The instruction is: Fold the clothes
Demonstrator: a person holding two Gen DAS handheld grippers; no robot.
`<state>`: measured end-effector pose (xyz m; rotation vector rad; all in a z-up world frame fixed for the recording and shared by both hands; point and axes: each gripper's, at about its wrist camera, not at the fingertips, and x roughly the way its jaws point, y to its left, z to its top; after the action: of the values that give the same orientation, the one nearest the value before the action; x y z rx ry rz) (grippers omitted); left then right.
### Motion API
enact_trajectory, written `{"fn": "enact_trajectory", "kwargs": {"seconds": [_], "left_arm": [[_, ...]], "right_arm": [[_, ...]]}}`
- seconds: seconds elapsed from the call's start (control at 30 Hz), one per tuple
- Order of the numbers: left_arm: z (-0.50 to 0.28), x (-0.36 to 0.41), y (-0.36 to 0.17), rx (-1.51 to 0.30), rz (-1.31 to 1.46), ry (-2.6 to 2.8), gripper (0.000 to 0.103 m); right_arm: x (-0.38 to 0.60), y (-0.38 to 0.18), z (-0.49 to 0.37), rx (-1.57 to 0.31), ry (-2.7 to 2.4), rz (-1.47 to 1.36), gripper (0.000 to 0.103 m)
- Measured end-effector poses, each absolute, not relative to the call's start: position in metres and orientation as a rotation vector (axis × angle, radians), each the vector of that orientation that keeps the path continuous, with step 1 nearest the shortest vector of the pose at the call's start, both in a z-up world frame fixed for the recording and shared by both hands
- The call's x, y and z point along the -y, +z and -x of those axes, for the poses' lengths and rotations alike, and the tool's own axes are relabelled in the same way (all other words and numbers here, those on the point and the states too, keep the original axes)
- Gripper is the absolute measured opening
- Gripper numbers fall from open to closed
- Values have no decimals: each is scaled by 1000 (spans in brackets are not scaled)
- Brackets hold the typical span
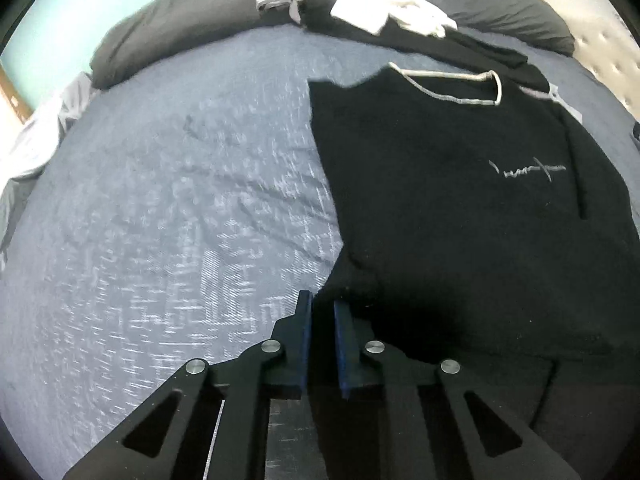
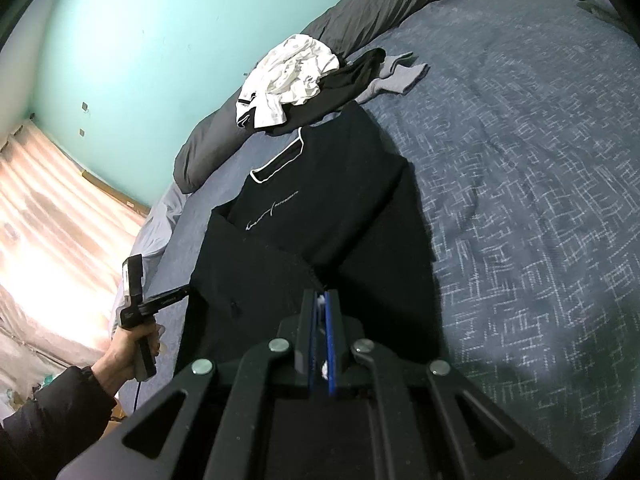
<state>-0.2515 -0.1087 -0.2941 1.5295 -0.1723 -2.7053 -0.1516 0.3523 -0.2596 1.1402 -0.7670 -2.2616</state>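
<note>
Both claws' grip on black shirt (image 1: 440,200) hem seemingly shadow-hidden.

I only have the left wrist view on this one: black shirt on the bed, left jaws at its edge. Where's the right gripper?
Observer: The right gripper is over the shirt's near end, jaws shut.
Operator: Holding cloth?
Observer: Can't tell. A fold runs up to its tips, and a white scrap shows between the pads.
Operator: What's holding the left one?
Observer: A bare hand in a dark sleeve. The left gripper has its tips at the shirt's left edge.
</note>
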Motion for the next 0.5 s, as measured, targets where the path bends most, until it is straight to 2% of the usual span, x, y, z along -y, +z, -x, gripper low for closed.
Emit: {"fn": "enact_trajectory", "kwargs": {"seconds": [0.2, 0.37, 0.5], "left_arm": [[245, 147, -295, -188, -1494, -2683, 10], [249, 153, -306, -292, -1531, -2643, 10], [243, 152, -304, -305, -1556, -2637, 11]], "right_arm": [[-343, -262, 150, 743, -2223, -1178, 3], [-337, -280, 152, 690, -2215, -1295, 3], [-337, -288, 154, 672, -2218, -1358, 3]]}}
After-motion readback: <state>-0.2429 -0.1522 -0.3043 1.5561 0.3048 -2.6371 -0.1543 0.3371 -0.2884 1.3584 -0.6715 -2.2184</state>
